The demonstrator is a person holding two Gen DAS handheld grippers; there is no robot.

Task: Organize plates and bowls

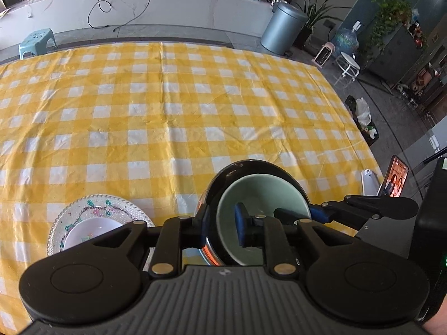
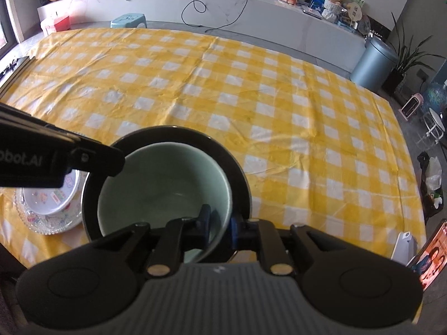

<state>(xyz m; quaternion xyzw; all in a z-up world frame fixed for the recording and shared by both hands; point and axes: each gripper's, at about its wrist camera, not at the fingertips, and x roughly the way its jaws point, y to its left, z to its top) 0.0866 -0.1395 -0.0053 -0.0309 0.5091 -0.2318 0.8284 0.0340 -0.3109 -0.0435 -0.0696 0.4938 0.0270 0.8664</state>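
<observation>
Left gripper [image 1: 220,230]: clamped on black bowl [image 1: 245,164] rim, steadying it.
Right gripper [image 2: 219,230]: closed on green bowl [image 2: 164,192] wall, nested for stacking.
Plate [image 1: 111,206]: set aside.

near edge of our green bowl [image 1: 259,195] lost behind the left gripper [image 1: 222,224], white bowl [image 1: 92,230] half covered, phone [image 2: 431,254] cut off by frame edge

Two nested bowls, black bowl [image 2: 237,173] and green bowl [image 2: 164,184], one glass plate [image 1: 83,209], one white dish [image 1: 92,230], two stools, one bin
</observation>
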